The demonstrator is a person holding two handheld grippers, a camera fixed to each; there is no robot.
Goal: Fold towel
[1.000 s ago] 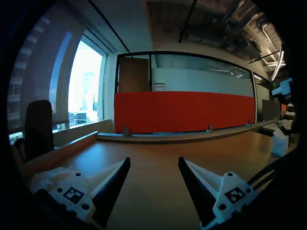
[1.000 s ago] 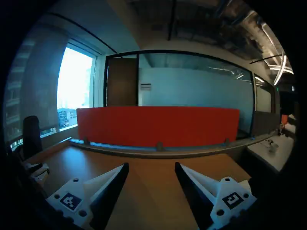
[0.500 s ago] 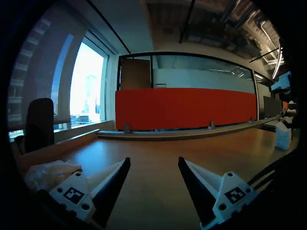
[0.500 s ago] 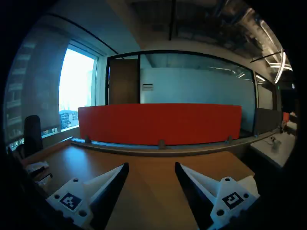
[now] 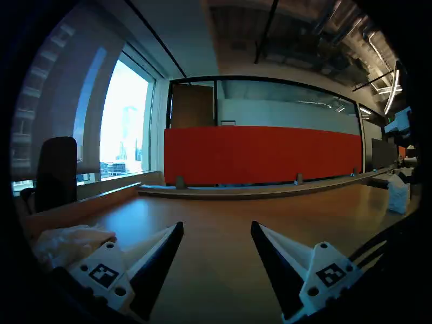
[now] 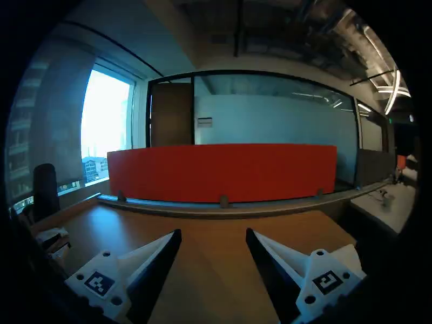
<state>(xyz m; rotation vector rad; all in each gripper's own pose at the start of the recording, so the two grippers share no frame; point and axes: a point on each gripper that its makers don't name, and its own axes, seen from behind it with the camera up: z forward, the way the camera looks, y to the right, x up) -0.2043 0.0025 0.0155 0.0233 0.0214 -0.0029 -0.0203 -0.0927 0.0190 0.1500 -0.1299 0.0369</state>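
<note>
While poised above the wooden desk (image 5: 227, 208), left tool (image 5: 216, 223) spread wide, right tool (image 6: 213, 230) spread wide.

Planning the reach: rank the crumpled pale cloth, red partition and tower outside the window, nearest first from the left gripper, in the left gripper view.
1. Crumpled pale cloth, lower left, beside the left gripper.
2. Red partition, across the desk.
3. Tower, far left, outdoors.

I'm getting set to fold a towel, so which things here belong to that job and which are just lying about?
For the job:
- pale crumpled cloth, probably the towel
- left gripper, open
- right gripper, open
- wooden desk, the work surface

Lying about:
- white bag
- black chair
- red partition
</note>
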